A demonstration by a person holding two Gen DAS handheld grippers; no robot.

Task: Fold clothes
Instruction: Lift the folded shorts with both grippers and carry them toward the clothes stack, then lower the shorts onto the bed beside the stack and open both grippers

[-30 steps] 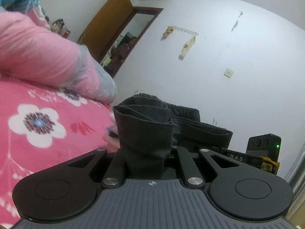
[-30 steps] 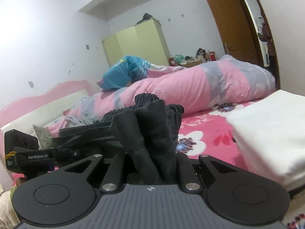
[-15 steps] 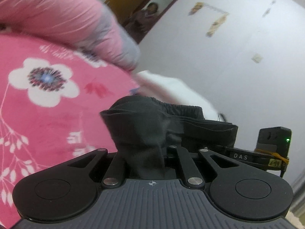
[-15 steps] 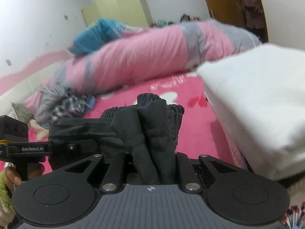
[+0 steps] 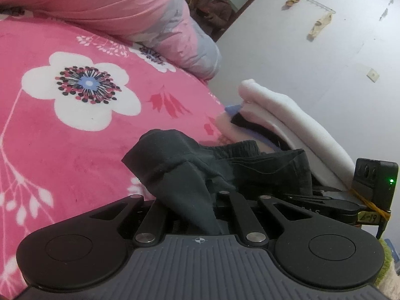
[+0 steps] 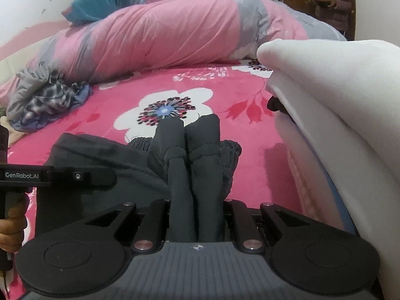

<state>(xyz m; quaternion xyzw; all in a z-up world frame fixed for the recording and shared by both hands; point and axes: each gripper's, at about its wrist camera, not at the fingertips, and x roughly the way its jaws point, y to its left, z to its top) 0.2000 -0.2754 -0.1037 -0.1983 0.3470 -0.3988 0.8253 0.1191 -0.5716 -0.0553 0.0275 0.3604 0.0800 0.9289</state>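
A dark grey garment (image 5: 170, 150), bunched and folded over, is stretched between both grippers just above the pink flowered bedsheet (image 5: 62, 137). My left gripper (image 5: 192, 200) is shut on one gathered end of it. In the right wrist view, my right gripper (image 6: 196, 200) is shut on the other end, where two rolled folds of the garment (image 6: 195, 145) stick out past the jaws. The left gripper (image 6: 62, 176) shows at the left edge there, held by a hand. Cloth hides the fingertips of both grippers.
A stack of white folded laundry (image 6: 337, 100) lies close on the right, also in the left wrist view (image 5: 287, 115). A rolled pink and grey duvet (image 6: 162, 32) runs along the back. Crumpled grey checked clothes (image 6: 45, 97) sit far left. A person (image 6: 330, 0) stands in the doorway.
Both grippers have come down toward the bed with the dark garment still in them. Both views now tip toward the sheet, and the white stack has come closer.
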